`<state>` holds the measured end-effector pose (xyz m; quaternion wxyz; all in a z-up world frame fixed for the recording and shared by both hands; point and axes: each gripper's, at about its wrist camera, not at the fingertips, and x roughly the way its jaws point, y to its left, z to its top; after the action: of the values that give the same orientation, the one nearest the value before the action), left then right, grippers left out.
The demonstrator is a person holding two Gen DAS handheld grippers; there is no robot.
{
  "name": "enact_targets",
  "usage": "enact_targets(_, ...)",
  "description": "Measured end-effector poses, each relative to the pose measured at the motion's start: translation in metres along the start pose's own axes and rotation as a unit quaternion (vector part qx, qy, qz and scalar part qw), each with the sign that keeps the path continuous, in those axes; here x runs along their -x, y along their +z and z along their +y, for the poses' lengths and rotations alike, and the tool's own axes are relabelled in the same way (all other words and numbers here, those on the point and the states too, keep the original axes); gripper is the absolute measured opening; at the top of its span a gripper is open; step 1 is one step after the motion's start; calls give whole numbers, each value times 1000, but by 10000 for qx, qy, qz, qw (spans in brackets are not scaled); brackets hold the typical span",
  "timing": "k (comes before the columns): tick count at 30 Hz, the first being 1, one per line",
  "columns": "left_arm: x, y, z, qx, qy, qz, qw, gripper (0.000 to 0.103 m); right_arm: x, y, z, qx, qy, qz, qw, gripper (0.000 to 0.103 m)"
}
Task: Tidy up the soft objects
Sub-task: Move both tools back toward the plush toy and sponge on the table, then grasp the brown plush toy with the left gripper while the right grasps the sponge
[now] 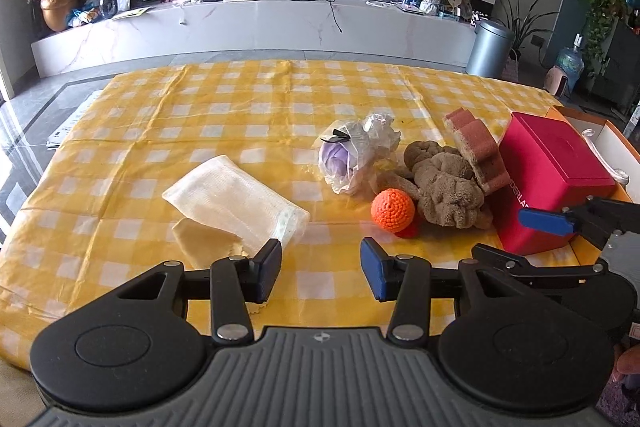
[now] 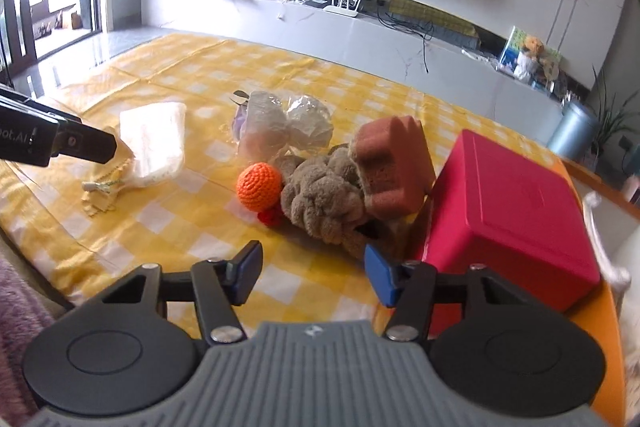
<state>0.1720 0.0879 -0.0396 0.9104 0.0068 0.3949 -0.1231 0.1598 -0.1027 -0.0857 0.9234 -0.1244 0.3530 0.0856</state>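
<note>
On the yellow checked tablecloth [image 1: 224,115] lie a white folded cloth [image 1: 236,203], a crumpled plastic bag with something lilac inside [image 1: 356,155], an orange crocheted ball [image 1: 393,207], a brown plush bundle [image 1: 444,183] and a reddish-brown sponge [image 1: 476,151] leaning on a closed red box [image 1: 556,179]. My left gripper [image 1: 320,267] is open just short of the white cloth's near corner, nothing between its pads. My right gripper [image 2: 312,273] is open in front of the plush bundle [image 2: 324,195] and the orange ball [image 2: 259,187], with nothing in it. The red box [image 2: 516,215] stands right of it.
An open cardboard box [image 1: 596,131] with an orange rim stands behind the red box at the table's right edge. A small yellow cloth [image 2: 102,191] lies under the white cloth's near end. Beyond the table are a TV bench and a metal bin [image 1: 490,47].
</note>
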Motion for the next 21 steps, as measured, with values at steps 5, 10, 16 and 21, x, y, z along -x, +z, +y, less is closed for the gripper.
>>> enact_targets(5, -13, 1, -2, 30, -121, 136, 9998, 53, -24, 10, 3, 354, -31, 29, 9994, 48)
enact_targets(10, -18, -1, -2, 68, -93, 268, 9996, 53, -50, 13, 7, 615, -281, 119, 9976, 52)
enact_targets(16, -16, -2, -6, 79, -142, 322, 9993, 53, -59, 8, 7, 616, -288, 107, 9976, 20)
enact_targets(21, -5, -5, -7, 183, -197, 300, 9992, 53, -35, 6, 8, 515, -121, -30, 9986, 17)
